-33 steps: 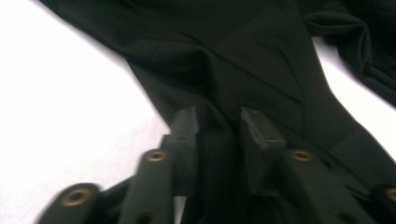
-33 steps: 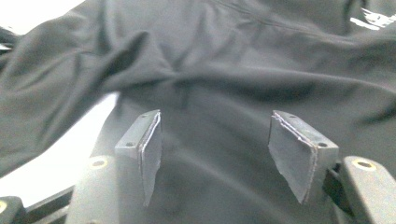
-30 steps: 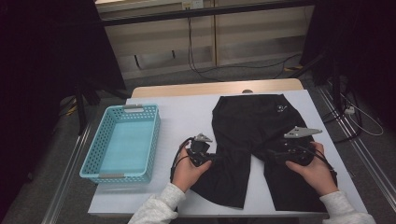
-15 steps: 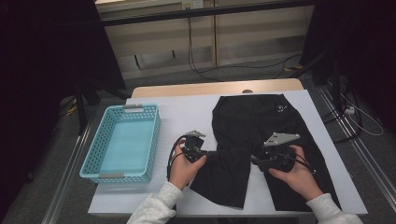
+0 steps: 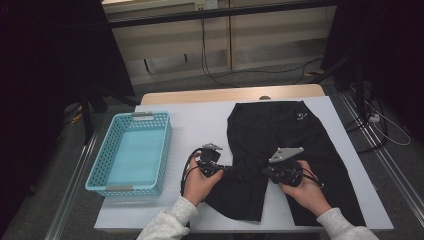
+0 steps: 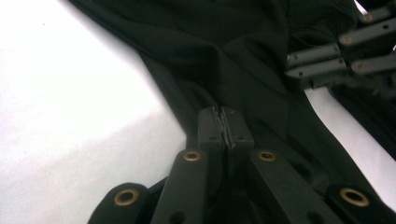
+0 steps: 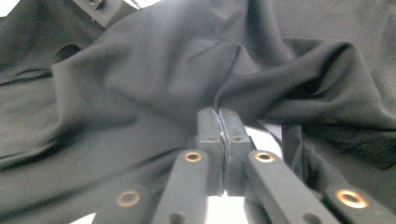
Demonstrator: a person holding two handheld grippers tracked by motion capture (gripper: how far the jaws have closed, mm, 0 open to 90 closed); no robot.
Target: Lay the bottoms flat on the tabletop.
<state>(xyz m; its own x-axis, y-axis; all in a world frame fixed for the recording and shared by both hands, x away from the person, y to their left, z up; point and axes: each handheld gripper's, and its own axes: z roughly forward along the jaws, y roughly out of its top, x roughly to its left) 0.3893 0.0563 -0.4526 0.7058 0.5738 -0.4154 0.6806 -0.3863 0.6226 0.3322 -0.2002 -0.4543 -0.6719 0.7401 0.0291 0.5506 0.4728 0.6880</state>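
I have both grippers on the black shorts (image 5: 280,145), which lie spread on the white table (image 5: 200,125) to the right of the empty blue basket (image 5: 131,152), waistband at the far edge and legs towards me. My left gripper (image 5: 216,167) sits at the outer edge of the left leg, and in the left gripper view its jaws are pressed together with a thin fold of the fabric (image 6: 243,70) pinched at the tips.

A second ago my right hand was out over the right leg, its jaws standing apart; since then it has slid inward to the inner edge of the left leg, and the right gripper (image 5: 270,172) has just been closing. In the right gripper view the jaws now meet on a ridge of cloth (image 7: 187,70) that bunches up just beyond them, so it is clenched on the shorts too. The left gripper finished closing a moment sooner and has kept its place.

So I judge the grasping step complete: one leg is held at both sides (a fair setup for lifting and folding it across the other). The cloth is thin and slippery-looking, so a pinch could slide off if I pull unevenly.
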